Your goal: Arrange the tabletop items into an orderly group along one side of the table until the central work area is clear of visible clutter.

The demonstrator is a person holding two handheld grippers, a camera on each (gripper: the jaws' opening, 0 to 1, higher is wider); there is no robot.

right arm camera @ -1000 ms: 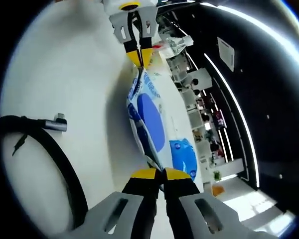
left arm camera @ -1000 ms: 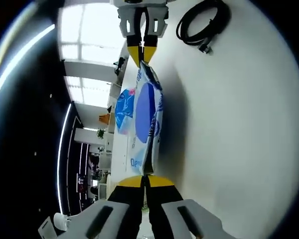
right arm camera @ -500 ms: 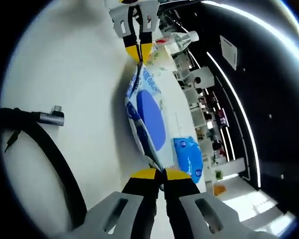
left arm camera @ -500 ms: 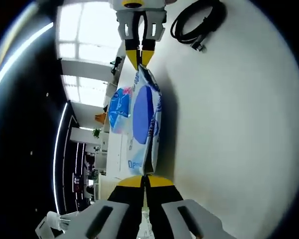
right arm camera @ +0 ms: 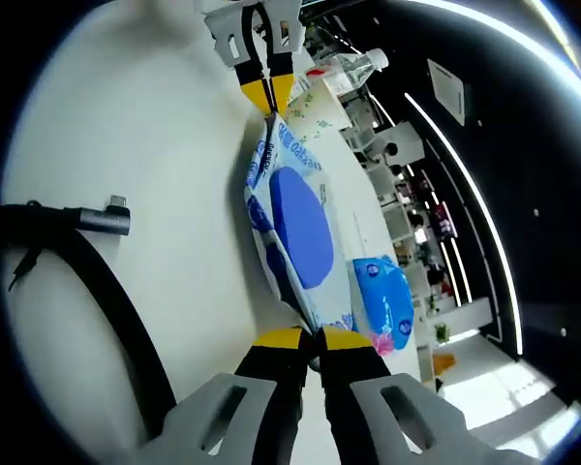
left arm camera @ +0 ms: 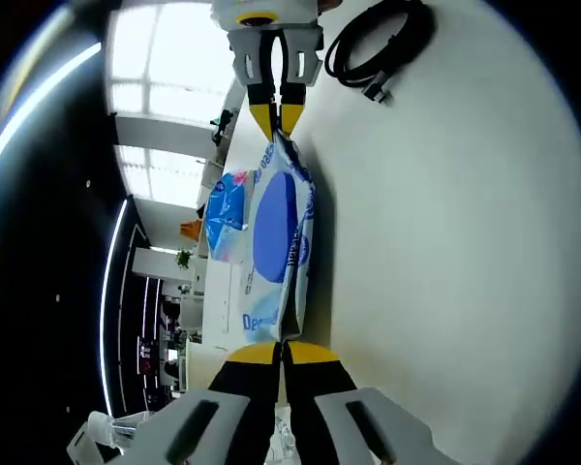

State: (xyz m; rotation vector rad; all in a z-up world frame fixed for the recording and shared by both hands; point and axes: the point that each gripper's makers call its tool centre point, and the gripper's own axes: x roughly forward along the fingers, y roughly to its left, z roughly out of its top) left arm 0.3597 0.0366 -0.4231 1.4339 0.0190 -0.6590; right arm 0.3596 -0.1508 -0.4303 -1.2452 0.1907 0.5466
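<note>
Open white table (left arm camera: 445,252) lies beside the wipes pack (left arm camera: 281,242); a coiled black cable (left arm camera: 378,44) and blue packet (left arm camera: 225,208) obstruct passage.

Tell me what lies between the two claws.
The white wipes pack with a blue oval spans the gap, one end pinched by the left claw, the other by the right claw, as the left gripper view shows.

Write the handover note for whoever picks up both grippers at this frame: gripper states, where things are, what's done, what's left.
Left gripper: shut on one end of the wipes pack.
Right gripper: shut on the opposite end; the pack hangs stretched between them above the white table.
Black cable lies coiled on the table; a small blue packet and a bottle sit near the table edge.
Done: pack gripped.
Left: set it beside the edge items, then move the cable.
</note>
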